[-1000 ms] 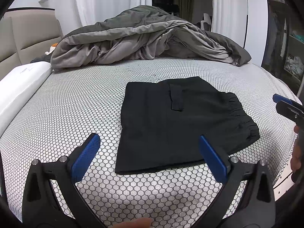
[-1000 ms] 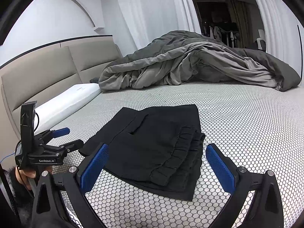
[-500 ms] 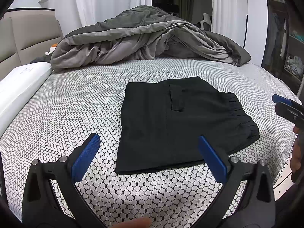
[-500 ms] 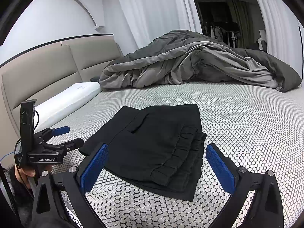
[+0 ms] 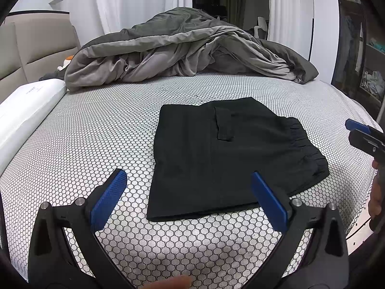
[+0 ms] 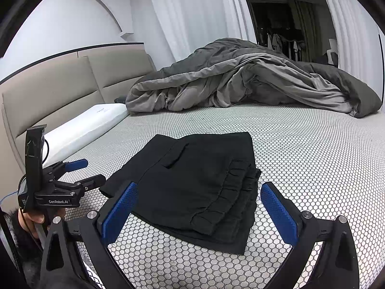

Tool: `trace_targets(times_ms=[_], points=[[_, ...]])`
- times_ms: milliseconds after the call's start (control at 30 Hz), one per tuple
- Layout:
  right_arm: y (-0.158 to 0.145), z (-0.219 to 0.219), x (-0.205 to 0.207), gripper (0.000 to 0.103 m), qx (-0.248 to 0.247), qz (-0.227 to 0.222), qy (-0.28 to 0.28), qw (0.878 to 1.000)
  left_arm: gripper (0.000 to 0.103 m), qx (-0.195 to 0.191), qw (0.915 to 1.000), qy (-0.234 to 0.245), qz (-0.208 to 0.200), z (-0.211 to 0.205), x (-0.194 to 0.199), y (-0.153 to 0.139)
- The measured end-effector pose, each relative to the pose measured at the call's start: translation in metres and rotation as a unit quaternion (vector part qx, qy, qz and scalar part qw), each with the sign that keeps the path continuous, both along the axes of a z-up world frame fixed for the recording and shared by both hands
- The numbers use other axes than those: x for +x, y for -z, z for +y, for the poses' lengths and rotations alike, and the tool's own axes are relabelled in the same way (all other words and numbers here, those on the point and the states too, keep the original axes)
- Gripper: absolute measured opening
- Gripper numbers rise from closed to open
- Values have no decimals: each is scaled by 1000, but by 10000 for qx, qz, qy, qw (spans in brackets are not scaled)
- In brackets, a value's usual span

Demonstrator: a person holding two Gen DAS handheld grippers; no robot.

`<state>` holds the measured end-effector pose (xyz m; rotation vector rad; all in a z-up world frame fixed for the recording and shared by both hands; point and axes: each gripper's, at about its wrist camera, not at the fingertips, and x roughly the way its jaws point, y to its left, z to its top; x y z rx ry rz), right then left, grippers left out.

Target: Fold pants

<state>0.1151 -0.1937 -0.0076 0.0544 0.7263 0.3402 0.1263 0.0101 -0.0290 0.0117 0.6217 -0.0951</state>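
We see a bedroom with white curtains (image 6: 192,19) and a beige padded headboard (image 6: 55,91) on the left. The bed (image 5: 96,132) is covered with a white sheet that has a black honeycomb pattern. A crumpled grey duvet (image 5: 182,48) lies at the far side of the bed, and a white pillow (image 5: 26,108) lies along the left edge, near the headboard.

The black pants (image 5: 223,154) lie folded into a flat, nearly rectangular stack in the middle of the sheet, well apart from the duvet. The elastic waistband (image 6: 231,192) is on the side toward the right gripper, and we see several layers of cloth piled there. A pocket flap (image 5: 223,125) shows on the top layer.

The left gripper (image 5: 190,200) hangs above the sheet at the near edge of the pants. Its jaws are spread wide and hold nothing. The right gripper (image 6: 197,212) hangs over the waistband end, also with the jaws wide apart and holding nothing. Neither gripper touches the cloth. In the right wrist view we also see a hand (image 6: 31,221) around the handle of the left gripper.
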Motion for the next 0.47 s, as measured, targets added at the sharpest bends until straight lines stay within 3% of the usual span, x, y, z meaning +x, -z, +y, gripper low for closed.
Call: trace_targets(times_ms=[467], points=[[2, 5, 0, 103, -119, 25, -120, 9999, 102, 38, 9998, 177, -30, 2, -3, 1]])
